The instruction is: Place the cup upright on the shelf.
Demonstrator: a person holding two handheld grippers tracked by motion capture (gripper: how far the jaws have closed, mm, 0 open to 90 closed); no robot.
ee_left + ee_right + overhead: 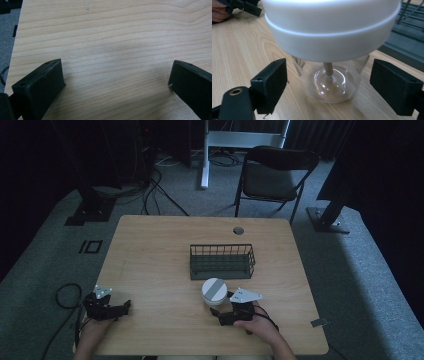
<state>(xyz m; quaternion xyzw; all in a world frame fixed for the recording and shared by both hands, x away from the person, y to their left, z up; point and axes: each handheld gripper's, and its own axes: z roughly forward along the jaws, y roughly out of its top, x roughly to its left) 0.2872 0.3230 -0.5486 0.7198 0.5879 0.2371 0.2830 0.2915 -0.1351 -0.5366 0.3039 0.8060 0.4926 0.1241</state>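
The wooden tabletop [150, 255] carried 2 things: a dark wire basket [222, 261] near its middle and, just in front of the basket on the person's side, a clear jar [329, 82] closed by a wide white lid [214, 291]. In the right gripper view the jar stood upright on the wood, its glass body narrower than the lid overhanging it, with a thin brown stem visible inside, and the basket's edge sat close behind at the upper right. The right hand-held gripper [328, 87] was level with the glass body, its 2 black jaws spread wide on either side of the jar and apart from it, so nothing was pinched yet. The left hand-held gripper [116, 82] rested well apart at the near left edge of the tabletop, jaws likewise spread over bare wood. Judging from this, the step in hand was the approach to grasp the jar, with the jaws already straddling it. The next move would call for easing a little further forward so the pads faced the widest part of the glass below the lid, then closing evenly; smooth glass may slip, and a lopsided squeeze could tip the top-heavy jar toward the basket.
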